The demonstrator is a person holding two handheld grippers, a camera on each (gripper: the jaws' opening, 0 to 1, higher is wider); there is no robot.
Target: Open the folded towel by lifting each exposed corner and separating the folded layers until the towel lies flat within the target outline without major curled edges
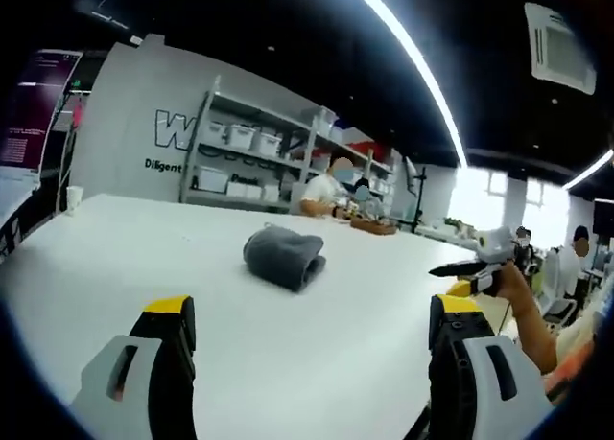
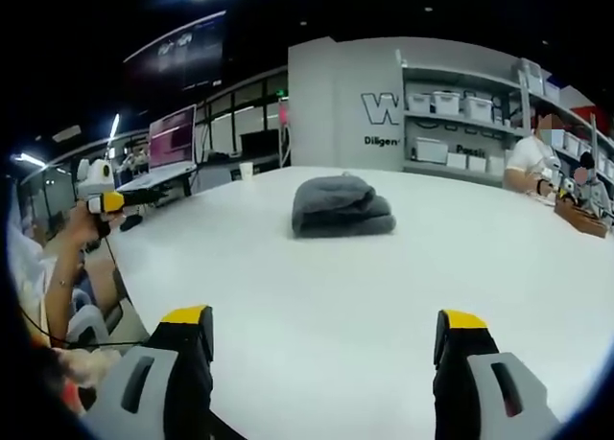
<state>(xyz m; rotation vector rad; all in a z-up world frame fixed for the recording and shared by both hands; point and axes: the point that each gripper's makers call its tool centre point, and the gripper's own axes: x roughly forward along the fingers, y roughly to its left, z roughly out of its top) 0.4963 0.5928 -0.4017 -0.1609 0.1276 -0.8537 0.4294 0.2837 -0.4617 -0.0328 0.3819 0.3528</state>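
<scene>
towel [image 2: 342, 206] folded on bench [image 2: 345, 306], well ahead | left tool [image 1: 312, 339] and right tool [image 2: 324, 349] spread, empty | risk: pinching several layers together; corners seemingly tucked, outline unseen

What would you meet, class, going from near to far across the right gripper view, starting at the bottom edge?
The yellow-tipped black right claw → bare white table top → folded grey towel → small white paper cup at the far table edge → grey wall with shelves of white storage boxes.
</scene>
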